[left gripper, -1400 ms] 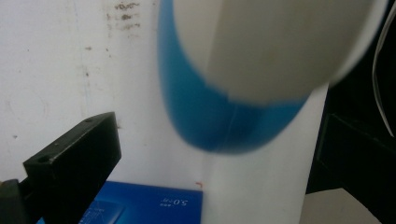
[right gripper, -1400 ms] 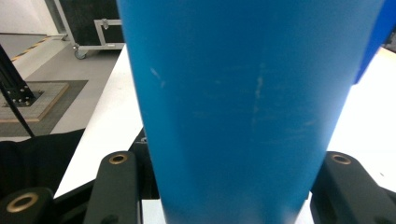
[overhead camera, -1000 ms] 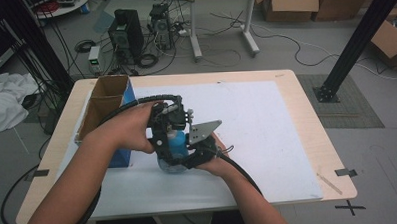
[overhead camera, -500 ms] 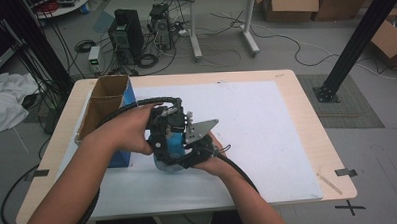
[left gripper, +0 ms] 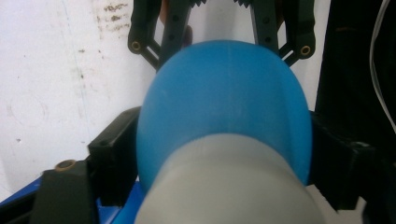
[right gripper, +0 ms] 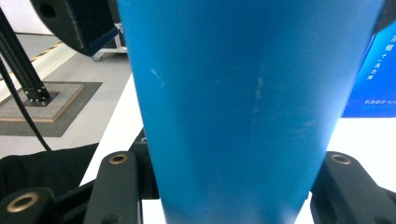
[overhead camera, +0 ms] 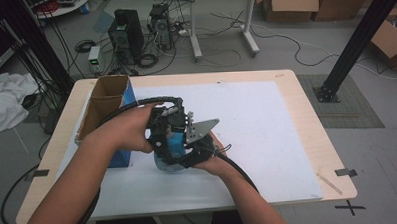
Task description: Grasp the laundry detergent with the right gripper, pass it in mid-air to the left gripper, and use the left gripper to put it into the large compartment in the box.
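Blue cup [overhead camera: 173, 145], centre frame: rigid, light, probably slick plastic; both the left gripper [overhead camera: 162, 138] and right gripper [overhead camera: 188, 152] clamp its sides.

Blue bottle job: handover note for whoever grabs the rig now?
Left gripper: jaws clamped on the blue bottle, either side of its rounded blue part; a pale grey part sits nearest the camera.
Right gripper: jaws shut on the same bottle's blue body, seen close in the right gripper view.
Bottle sits between both grippers over the white mat, beside the open cardboard box.
Done: both grips made.
Left: probably twisting or pulling the parts apart; cannot tell how far along that is.
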{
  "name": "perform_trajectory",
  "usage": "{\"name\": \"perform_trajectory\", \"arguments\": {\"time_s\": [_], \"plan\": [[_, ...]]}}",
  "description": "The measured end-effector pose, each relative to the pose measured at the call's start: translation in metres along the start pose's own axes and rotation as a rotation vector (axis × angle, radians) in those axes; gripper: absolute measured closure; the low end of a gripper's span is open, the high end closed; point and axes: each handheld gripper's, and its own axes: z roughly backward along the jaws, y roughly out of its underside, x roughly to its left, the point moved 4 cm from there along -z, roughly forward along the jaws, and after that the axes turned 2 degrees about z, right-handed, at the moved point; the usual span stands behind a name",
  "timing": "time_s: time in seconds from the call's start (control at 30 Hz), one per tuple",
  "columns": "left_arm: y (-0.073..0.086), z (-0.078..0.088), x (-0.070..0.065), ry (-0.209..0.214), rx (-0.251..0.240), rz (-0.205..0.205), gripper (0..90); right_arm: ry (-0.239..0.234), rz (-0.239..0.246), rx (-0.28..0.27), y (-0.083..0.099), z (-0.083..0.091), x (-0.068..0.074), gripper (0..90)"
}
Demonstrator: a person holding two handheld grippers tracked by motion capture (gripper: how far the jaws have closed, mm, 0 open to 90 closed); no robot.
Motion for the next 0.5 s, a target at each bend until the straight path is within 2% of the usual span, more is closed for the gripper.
{"name": "perform_trajectory", "arguments": {"time_s": [0.13,0.5], "plan": [[-0.0001,0.0004,0.0003,-0.008,0.003,0.000,28.8,0.005,0.004,-0.004,-0.0003,0.0008,-0.0012,46.5],[-0.0016,0.0003,0.0011,-0.013,0.011,-0.005,31.8,0.005,0.004,-0.007,-0.0013,0.0011,-0.0012,46.4]]}}
